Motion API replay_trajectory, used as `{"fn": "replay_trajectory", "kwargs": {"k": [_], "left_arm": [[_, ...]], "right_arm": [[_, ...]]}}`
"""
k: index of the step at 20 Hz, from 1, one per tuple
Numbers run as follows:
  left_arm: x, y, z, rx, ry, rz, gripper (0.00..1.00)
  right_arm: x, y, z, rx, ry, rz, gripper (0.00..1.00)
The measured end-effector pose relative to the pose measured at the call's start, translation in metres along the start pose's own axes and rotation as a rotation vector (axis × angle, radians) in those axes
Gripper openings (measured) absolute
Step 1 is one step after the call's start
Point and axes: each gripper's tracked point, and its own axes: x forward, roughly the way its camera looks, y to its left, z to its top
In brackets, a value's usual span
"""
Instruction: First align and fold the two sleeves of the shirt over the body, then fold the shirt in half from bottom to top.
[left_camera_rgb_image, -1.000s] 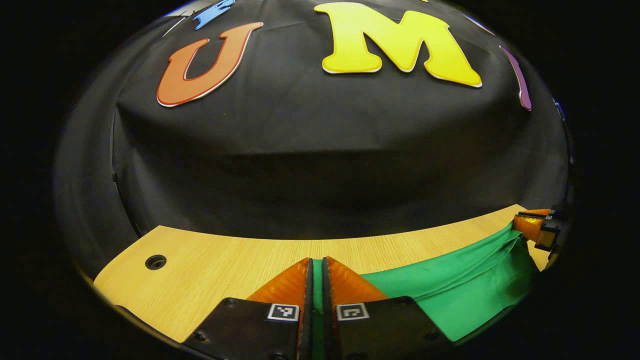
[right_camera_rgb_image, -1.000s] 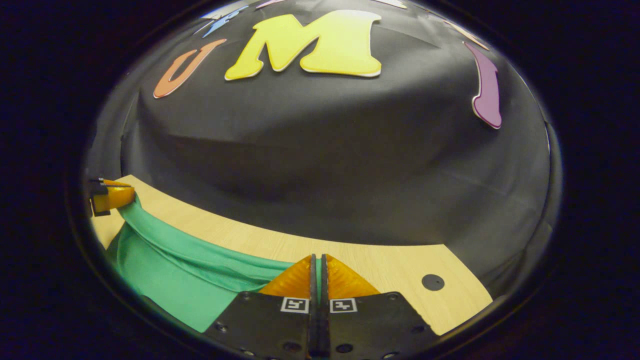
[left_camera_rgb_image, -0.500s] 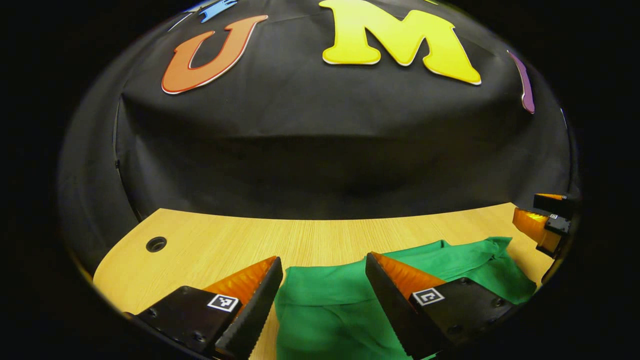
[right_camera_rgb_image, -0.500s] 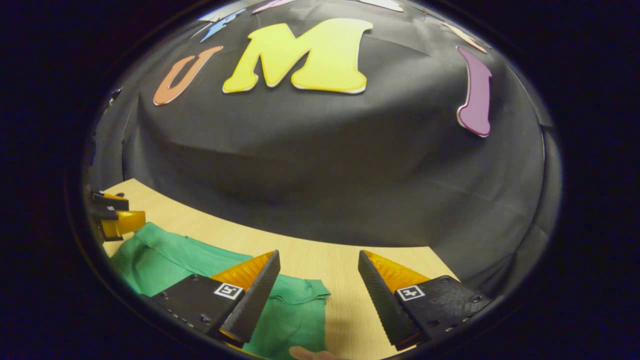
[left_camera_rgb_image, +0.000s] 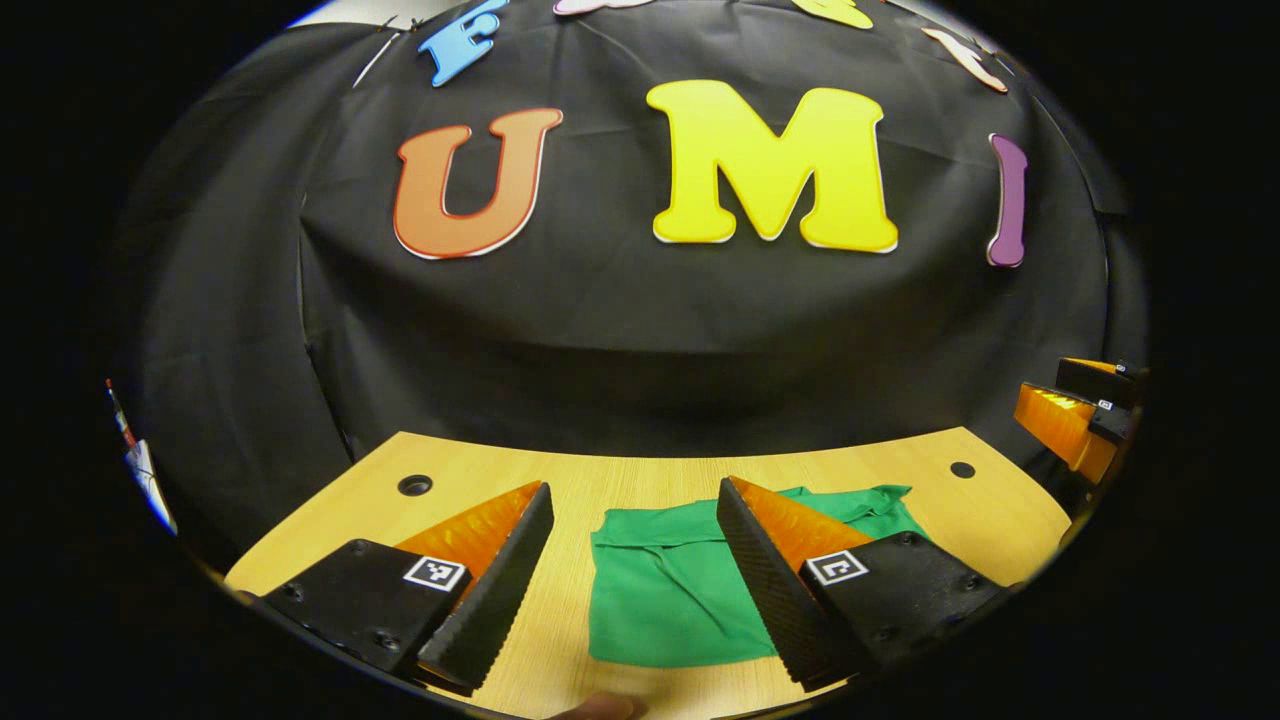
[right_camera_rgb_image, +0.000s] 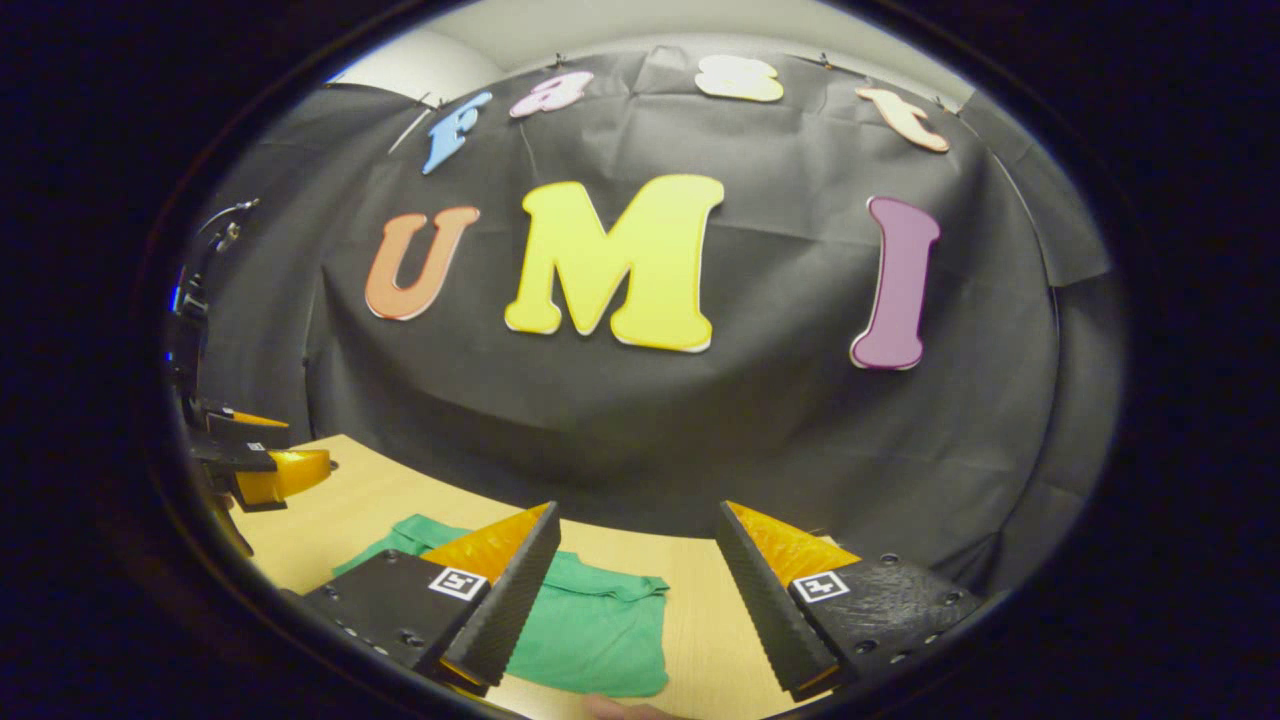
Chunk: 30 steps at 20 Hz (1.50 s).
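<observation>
1. Two tools, one in each of my hands, both raised above the table (left_camera_rgb_image: 620, 480) and clear of the cloth.
2. Left tool (left_camera_rgb_image: 632, 520): jaws spread wide, nothing between them. Its fingers (left_camera_rgb_image: 500, 590) frame the shirt from above without touching it.
3. Right tool (right_camera_rgb_image: 637, 540): jaws also spread wide, nothing gripped. In the left gripper view it shows at the far right edge (left_camera_rgb_image: 1075, 425), up off the table.
4. Green shirt (left_camera_rgb_image: 680, 590) lies on the wooden table as a compact folded block, roughly rectangular, with a lower edge that looks straight. Far edge is a little rumpled, with a small ridge of cloth along it.
5. In the right gripper view the shirt (right_camera_rgb_image: 600, 630) sits low and left of centre, partly behind my left-hand finger of that tool.
6. Left tool seen from the right gripper view (right_camera_rgb_image: 262, 468): at the left edge, held above the table, well apart from the shirt.
7. Table has a round hole (left_camera_rgb_image: 414, 485) near its far left corner and another (left_camera_rgb_image: 962, 469) near the far right; shirt lies between them, nearer me.
8. Black cloth wall (left_camera_rgb_image: 640, 330) stands behind the table.
</observation>
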Motion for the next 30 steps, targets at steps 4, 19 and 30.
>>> {"fn": "replay_trajectory", "kwargs": {"k": [4,19,30], "left_arm": [[-0.081,-0.009,0.009,0.03,-0.054,-0.003,1.0],[-0.277,-0.035,-0.053,0.041,-0.137,-0.028,1.0],[-0.265,-0.044,-0.062,0.04,-0.114,-0.059,1.0]], "right_arm": [[-0.097,0.002,0.027,-0.02,-0.082,0.029,0.95],[-0.33,0.017,-0.056,-0.004,-0.076,0.06,0.95],[-0.319,0.03,-0.08,-0.074,-0.065,0.048,0.95]]}}
